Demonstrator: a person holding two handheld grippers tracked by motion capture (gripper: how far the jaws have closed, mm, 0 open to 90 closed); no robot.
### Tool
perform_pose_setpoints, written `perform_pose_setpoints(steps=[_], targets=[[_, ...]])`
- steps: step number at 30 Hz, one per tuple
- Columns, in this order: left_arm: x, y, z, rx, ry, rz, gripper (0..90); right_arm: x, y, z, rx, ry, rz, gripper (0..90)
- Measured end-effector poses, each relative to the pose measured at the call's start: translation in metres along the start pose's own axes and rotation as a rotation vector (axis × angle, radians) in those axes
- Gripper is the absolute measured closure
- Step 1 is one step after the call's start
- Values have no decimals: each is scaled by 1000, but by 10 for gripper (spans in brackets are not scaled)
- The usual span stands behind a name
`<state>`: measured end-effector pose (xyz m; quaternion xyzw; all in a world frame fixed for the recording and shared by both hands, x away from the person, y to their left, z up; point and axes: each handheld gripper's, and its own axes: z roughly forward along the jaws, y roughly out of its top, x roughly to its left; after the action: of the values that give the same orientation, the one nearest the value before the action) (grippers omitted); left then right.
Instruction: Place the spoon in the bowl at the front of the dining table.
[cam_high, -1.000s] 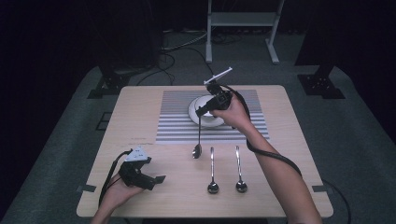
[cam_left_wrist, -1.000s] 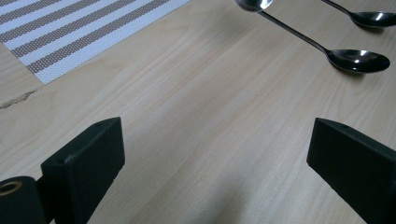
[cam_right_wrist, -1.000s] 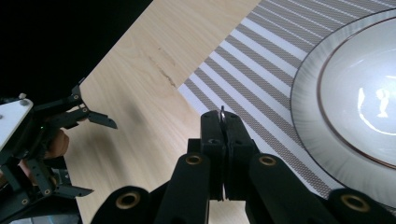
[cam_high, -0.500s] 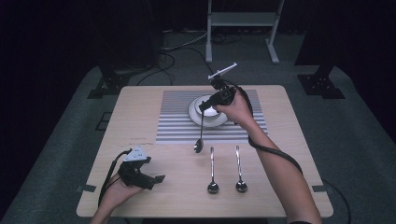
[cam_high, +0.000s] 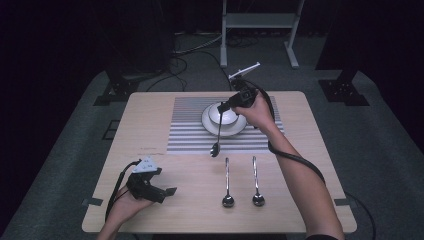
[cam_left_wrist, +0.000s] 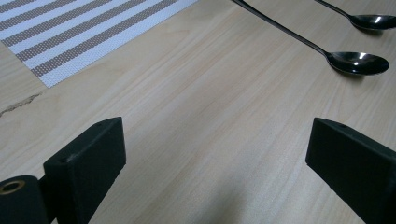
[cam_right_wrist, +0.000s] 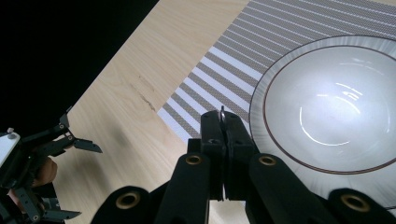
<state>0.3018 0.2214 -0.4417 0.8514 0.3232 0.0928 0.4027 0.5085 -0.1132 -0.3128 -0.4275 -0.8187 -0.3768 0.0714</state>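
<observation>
Right tool: the right tool (cam_high: 223, 106) is clamped on the thin handle of a shiny steel spoon (cam_high: 218, 132), lifted above the near rim of the bowl; in the right gripper view the two black jaws stand pressed together on the handle's tip (cam_right_wrist: 222, 114).
Held spoon: it hangs steeply down, its bowl end (cam_high: 215, 149) over the near edge of the grey-and-white striped placemat (cam_high: 186, 130).
White round bowl: the white round bowl (cam_high: 223, 119) sits on the placemat, just beside the held spoon's handle.
Left tool: the left tool (cam_high: 150, 187) rests low at the near left of the pale wooden worktop (cam_high: 150, 115), jaws apart with bare wood between them.
Other spoons: two more steel spoons (cam_high: 227, 182) (cam_high: 256, 181) lie side by side on the worktop, near the placemat's front edge, bowls toward the person.
</observation>
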Motion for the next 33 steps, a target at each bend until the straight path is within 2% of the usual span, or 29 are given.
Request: perform_pose_setpoints(steps=[33], targets=[[0, 0, -1, -7, 0, -4, 41, -16, 15, -26, -72, -54, 48, 881]])
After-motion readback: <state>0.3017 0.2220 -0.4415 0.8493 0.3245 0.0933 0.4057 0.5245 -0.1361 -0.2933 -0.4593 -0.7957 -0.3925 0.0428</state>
